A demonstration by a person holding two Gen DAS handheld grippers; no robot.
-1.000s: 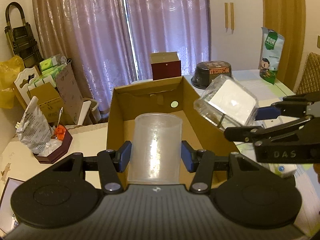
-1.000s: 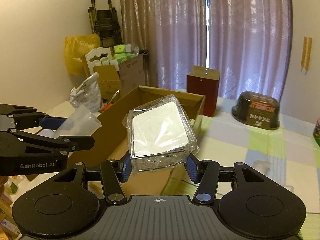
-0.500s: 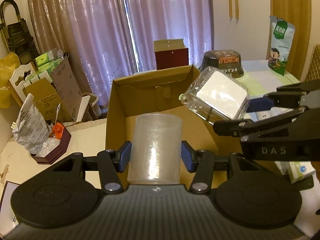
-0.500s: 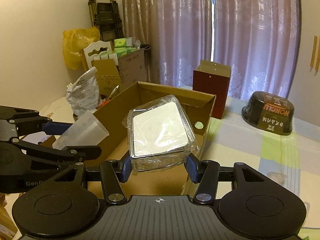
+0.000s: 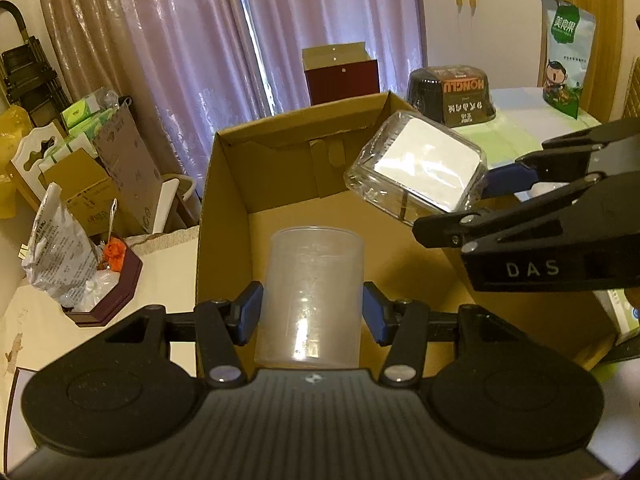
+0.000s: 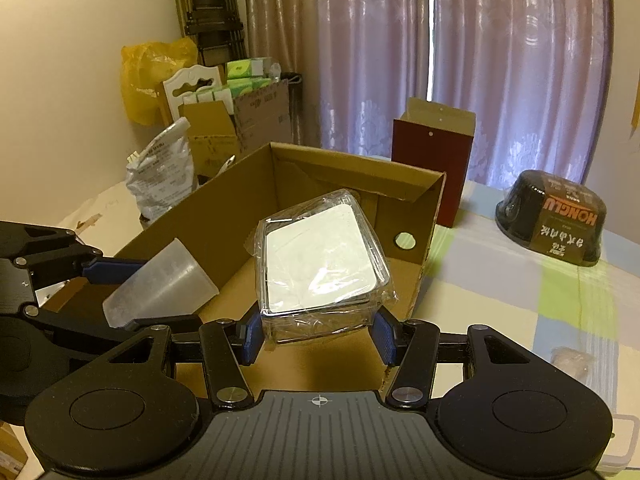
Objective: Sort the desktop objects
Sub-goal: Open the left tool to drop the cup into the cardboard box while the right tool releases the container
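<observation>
My left gripper [image 5: 312, 316] is shut on a translucent plastic cup [image 5: 312, 296], held over the open cardboard box [image 5: 224, 200]. My right gripper [image 6: 318, 330] is shut on a clear plastic-wrapped square container with a white top [image 6: 320, 264], also held over the box [image 6: 224, 208]. In the left wrist view that container [image 5: 420, 168] hangs above the box's right side, with the right gripper's arm to its right. In the right wrist view the cup [image 6: 160, 284] lies tilted at the left, between the left gripper's fingers. The box floor looks bare.
A dark red box [image 6: 432, 160] and a black bowl-shaped package [image 6: 552, 216] stand behind the cardboard box on the checked tablecloth [image 6: 520, 292]. A green snack bag [image 5: 566, 56] is at the far right. A silver bag [image 5: 60, 260] and a dark tray [image 5: 116, 288] lie left.
Both grippers have moved forward and lower over the box, each keeping its object. The wrapped container has come further in over the box's interior.
</observation>
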